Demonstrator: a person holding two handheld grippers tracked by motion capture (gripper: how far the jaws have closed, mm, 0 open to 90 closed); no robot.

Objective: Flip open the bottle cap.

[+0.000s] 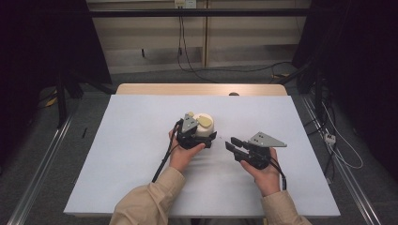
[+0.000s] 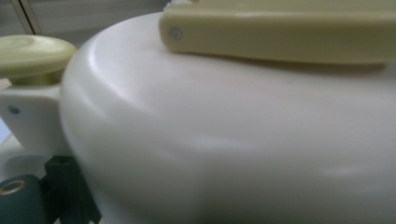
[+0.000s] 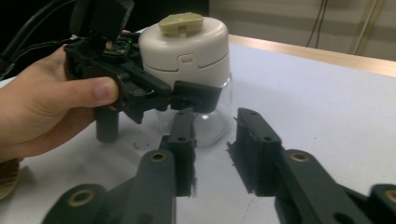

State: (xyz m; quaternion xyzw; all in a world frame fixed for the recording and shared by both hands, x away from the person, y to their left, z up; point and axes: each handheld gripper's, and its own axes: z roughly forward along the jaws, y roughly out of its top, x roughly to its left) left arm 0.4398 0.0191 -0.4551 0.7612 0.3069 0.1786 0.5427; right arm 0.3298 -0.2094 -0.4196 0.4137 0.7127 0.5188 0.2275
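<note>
A small white container [image 1: 205,124] with a pale yellow-green handle on its lid stands near the middle of the table. In the right gripper view its white top [image 3: 187,51] sits on a clear bowl [image 3: 217,122]. My left gripper [image 1: 206,136] is shut on the container's side, with one black jaw across the front at the seam. In the left gripper view the white lid [image 2: 233,140] and the yellow-green handle [image 2: 280,32] are very close. My right gripper [image 1: 231,144] is open just right of the container, its fingers [image 3: 182,154] apart and pointing at the bowl with nothing between them.
A white sheet [image 1: 141,164] covers the table, and a wooden strip [image 1: 202,89] shows along its far edge. Cables [image 1: 338,140] lie on the floor to the right, and metal rails run along both sides.
</note>
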